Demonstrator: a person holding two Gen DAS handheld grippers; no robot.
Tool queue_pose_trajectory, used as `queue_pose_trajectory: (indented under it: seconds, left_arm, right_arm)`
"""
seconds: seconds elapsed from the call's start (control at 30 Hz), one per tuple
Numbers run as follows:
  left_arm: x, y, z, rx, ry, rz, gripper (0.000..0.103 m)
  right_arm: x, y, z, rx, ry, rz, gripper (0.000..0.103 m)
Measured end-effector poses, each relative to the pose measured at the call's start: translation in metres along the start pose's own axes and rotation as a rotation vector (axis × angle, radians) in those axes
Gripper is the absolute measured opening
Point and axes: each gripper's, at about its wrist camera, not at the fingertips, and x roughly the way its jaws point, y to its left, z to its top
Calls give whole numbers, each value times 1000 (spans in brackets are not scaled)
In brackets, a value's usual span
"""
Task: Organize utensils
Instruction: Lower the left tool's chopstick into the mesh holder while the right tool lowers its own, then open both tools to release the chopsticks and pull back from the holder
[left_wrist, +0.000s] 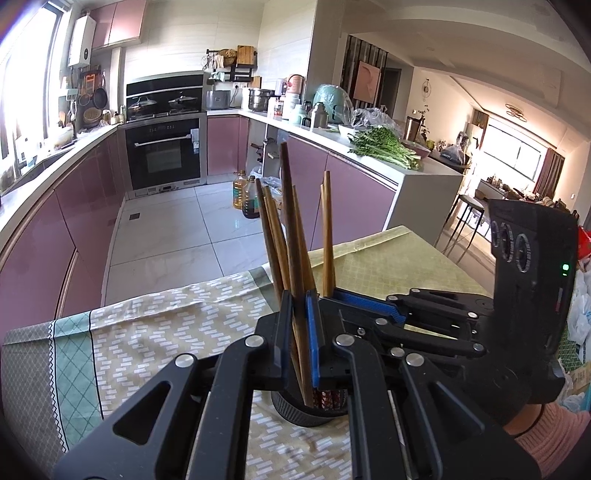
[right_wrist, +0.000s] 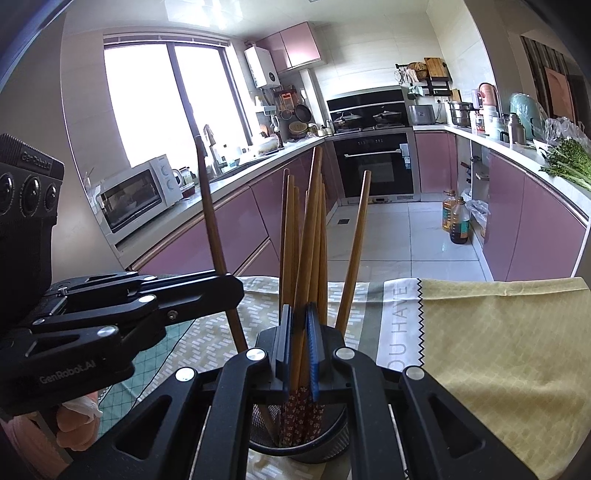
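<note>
A black mesh holder stands on the cloth-covered table and holds several brown chopsticks upright, their patterned ends down. My right gripper is shut on a chopstick pair just above the holder. My left gripper comes in from the left, shut on a single dark chopstick. In the left wrist view my left gripper clamps that dark chopstick over the holder. My right gripper sits close on the right. The chopstick's lower end is hidden.
The table wears a patterned cloth and a yellow-green cloth. Beyond the table edge lie a tiled floor, pink kitchen cabinets, an oven and oil bottles. A person's hand in a pink sleeve holds the right gripper.
</note>
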Motion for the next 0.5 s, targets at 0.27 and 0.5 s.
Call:
queue_pose_trajectory:
  seconds: [0.27,0.5]
  left_arm:
    - [19,9,-8,-21,42,-4,9]
    - [9,16,-30,-49,15,-1,23]
  right_arm:
    - [0,-3,-2,6,-3,-5,8]
    - [-13,-1,-10,2,-19,-3,26]
